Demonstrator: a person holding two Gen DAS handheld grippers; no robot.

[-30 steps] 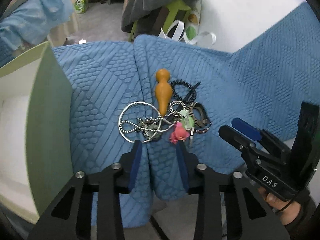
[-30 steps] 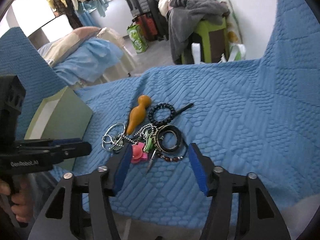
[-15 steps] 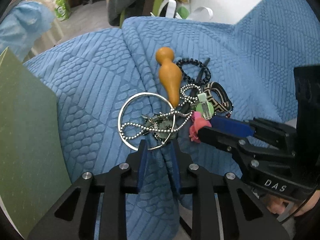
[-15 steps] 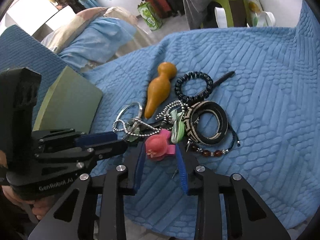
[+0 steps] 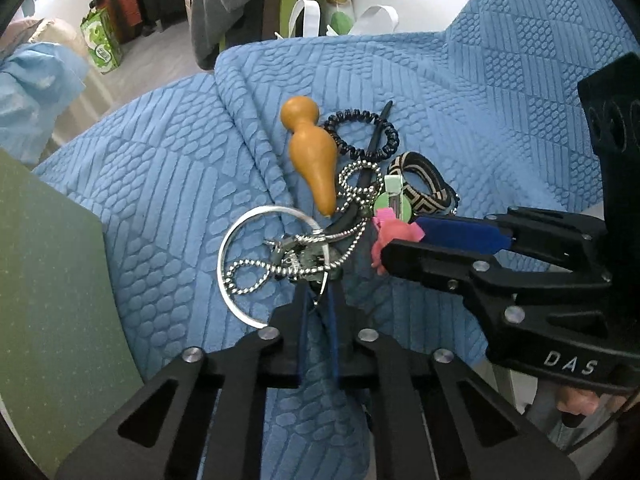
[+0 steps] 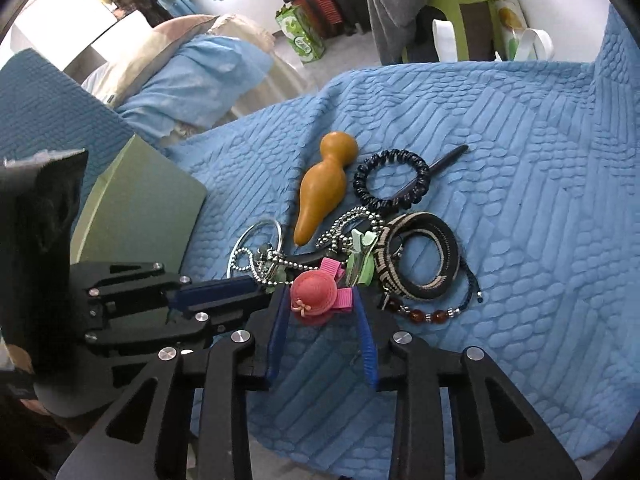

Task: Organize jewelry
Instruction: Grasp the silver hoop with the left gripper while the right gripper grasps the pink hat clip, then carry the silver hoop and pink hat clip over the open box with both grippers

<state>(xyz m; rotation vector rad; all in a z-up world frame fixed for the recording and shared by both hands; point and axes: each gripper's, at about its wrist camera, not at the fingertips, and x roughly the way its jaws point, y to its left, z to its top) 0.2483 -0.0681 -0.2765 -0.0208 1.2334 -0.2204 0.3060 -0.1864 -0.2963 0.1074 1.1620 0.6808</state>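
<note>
Two grippers work the near edge of the jewelry pile on the blue blanket. The left gripper has its jaws pinched shut on the tangled silver pendant and chain; the right gripper has its jaws part-open, clamped on the pink hat clip. At twelve o'clock lies the wooden gourd. Lifting risks dragging the whole knotted tangle.

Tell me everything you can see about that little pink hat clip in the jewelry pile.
The pink hat clip is a small round fabric-looking hat with a tiny coral bow on its brim, fixed on a brighter pink ribbon strip that sticks out on both sides. It lies on the blue quilt at the near edge of the pile, beside a green clip. It sits between the blue pads of the right claw, which look closed against it.
</note>
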